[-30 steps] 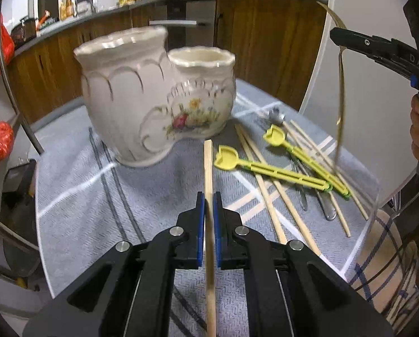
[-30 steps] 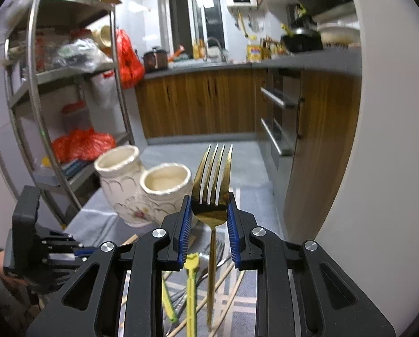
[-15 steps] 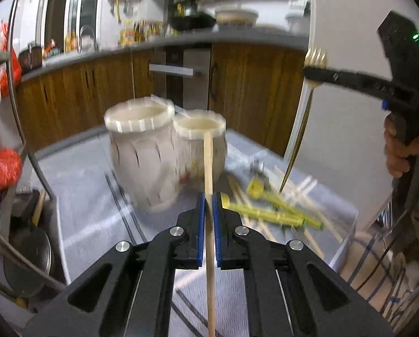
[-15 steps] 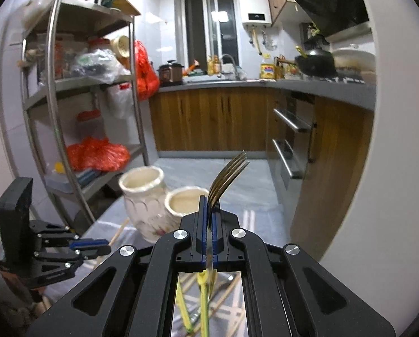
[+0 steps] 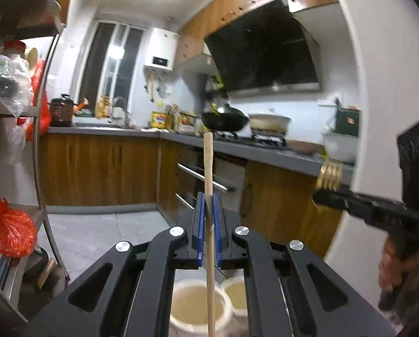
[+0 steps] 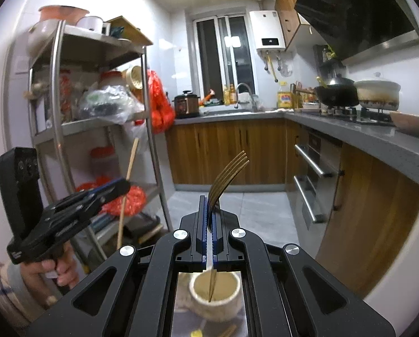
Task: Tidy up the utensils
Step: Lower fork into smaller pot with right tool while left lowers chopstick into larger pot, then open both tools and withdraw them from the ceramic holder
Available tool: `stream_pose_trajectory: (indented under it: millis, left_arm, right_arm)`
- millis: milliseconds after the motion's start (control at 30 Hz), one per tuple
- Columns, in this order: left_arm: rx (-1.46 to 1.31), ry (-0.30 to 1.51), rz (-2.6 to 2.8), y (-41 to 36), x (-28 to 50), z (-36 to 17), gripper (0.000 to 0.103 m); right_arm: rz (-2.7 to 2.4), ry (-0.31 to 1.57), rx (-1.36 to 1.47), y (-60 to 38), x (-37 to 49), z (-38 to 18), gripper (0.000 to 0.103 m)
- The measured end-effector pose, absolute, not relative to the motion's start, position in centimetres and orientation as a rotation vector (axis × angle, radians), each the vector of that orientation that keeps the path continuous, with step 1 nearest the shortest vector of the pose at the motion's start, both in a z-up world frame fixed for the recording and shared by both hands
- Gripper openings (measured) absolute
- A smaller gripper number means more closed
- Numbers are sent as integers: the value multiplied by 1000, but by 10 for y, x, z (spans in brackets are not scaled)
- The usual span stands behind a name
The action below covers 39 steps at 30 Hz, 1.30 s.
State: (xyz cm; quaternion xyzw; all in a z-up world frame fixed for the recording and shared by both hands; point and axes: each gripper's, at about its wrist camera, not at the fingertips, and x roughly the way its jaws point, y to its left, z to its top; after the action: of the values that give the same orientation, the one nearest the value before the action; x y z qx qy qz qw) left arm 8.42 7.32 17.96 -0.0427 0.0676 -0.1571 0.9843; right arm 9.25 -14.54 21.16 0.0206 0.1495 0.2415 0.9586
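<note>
My left gripper (image 5: 208, 205) is shut on a wooden chopstick (image 5: 208, 174) and holds it upright. Its lower end hangs over the larger opening (image 5: 194, 306) of the cream ceramic utensil holder; the smaller opening (image 5: 236, 295) is just to the right. My right gripper (image 6: 208, 210) is shut on a gold fork (image 6: 227, 175), tines up. The fork's handle tip reaches down into the smaller holder opening (image 6: 215, 292). The left gripper (image 6: 119, 186) with its chopstick (image 6: 128, 179) shows in the right wrist view, and the right gripper (image 5: 319, 196) with the fork tines (image 5: 330, 175) in the left wrist view.
A metal shelf rack (image 6: 97, 118) stands to the left with red bags (image 5: 4, 227). Wooden kitchen cabinets (image 6: 226, 151) and a grey counter (image 6: 364, 134) run behind and to the right. A yellow utensil (image 6: 195, 332) and chopsticks lie on the table below.
Both grippers have risen and tilted up over the holder. The chopstick and fork now hang vertically above the openings, which have dropped to the bottom of both views.
</note>
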Motion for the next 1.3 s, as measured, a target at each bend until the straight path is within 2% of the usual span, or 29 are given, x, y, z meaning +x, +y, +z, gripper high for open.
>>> stream_pose_trajectory:
  millis: [167, 300, 533, 833, 933, 1000, 1033, 1067, 1133, 1167, 1233, 1300]
  left_arm:
    - [-68, 142, -218, 60, 125, 156, 6]
    - [-62, 234, -213, 55, 142, 128, 6]
    - [-80, 393, -255, 58, 141, 89, 6]
    - [-25, 458, -244, 57, 134, 70, 6]
    - [-36, 458, -234, 61, 133, 72, 17]
    - [-34, 450, -221, 63, 130, 74, 31]
    - [-33, 449, -216, 64, 129, 76, 31]
    - [-31, 450, -211, 64, 128, 77, 32]
    - [-32, 453, -200, 67, 126, 79, 36]
    - [-34, 452, -199, 69, 126, 81, 40]
    - [-33, 445, -191, 72, 122, 84, 46]
    - [-32, 439, -184, 74, 116, 87, 58]
  right_arm:
    - [489, 387, 79, -141, 126, 186, 3]
    - [510, 480, 104, -138, 144, 160, 3]
    - [511, 598, 92, -130, 162, 130, 4]
    - [459, 644, 122, -133, 186, 124, 4]
    - [442, 653, 124, -132, 192, 120, 4]
    - [434, 654, 122, -132, 195, 118, 4]
    - [431, 658, 125, -132, 196, 117, 5]
    - [435, 659, 131, -133, 197, 116, 7]
    - [439, 658, 139, -133, 197, 117, 19]
    - [439, 655, 139, -134, 196, 117, 28]
    - [443, 648, 142, -135, 193, 118, 38]
    - [438, 637, 149, -139, 188, 120, 55]
